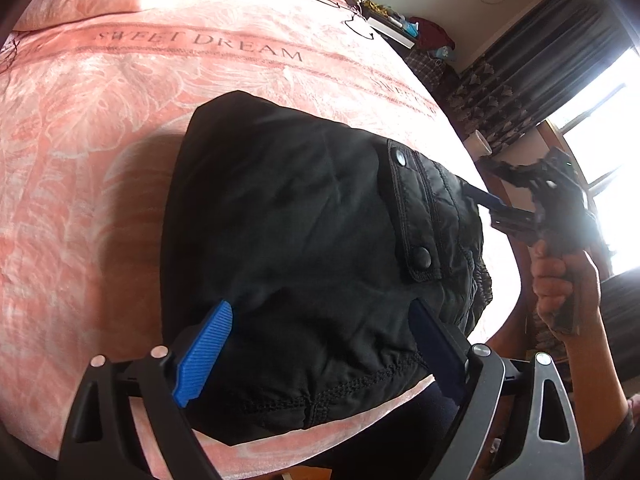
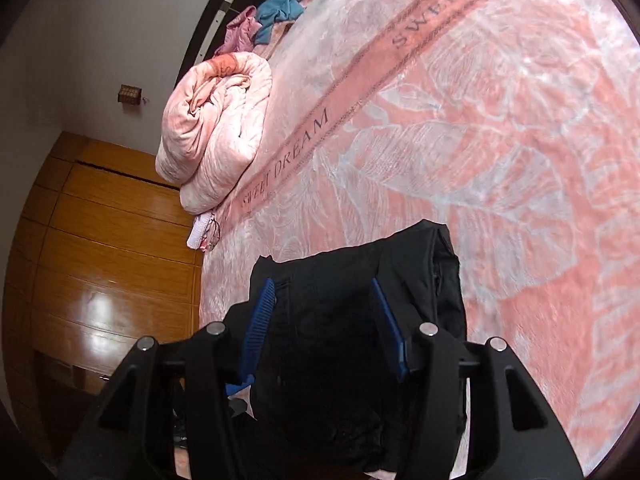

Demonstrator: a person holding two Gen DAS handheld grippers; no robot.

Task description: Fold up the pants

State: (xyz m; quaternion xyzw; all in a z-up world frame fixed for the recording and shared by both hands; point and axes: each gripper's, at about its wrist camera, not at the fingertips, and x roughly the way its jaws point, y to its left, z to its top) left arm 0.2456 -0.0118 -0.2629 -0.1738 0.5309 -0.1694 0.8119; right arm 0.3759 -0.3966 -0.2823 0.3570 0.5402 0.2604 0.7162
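The black pants (image 1: 304,236) lie folded into a compact bundle near the edge of the pink bed (image 1: 100,160). A pocket flap with two snaps faces up on their right side. My left gripper (image 1: 320,316) is open, its blue pads spread over the near end of the bundle. My right gripper (image 1: 490,202) shows in the left wrist view at the bundle's right edge, held in a hand. In the right wrist view the right gripper (image 2: 324,284) is open, its fingers straddling the pants (image 2: 352,344) from above.
A rolled pink quilt (image 2: 216,128) lies by the bed's far side next to loose clothes (image 2: 276,12). Wooden cabinets (image 2: 100,240) stand beyond the bed edge. Curtains and a bright window (image 1: 592,128) are to the right, with a cluttered shelf (image 1: 400,24) behind.
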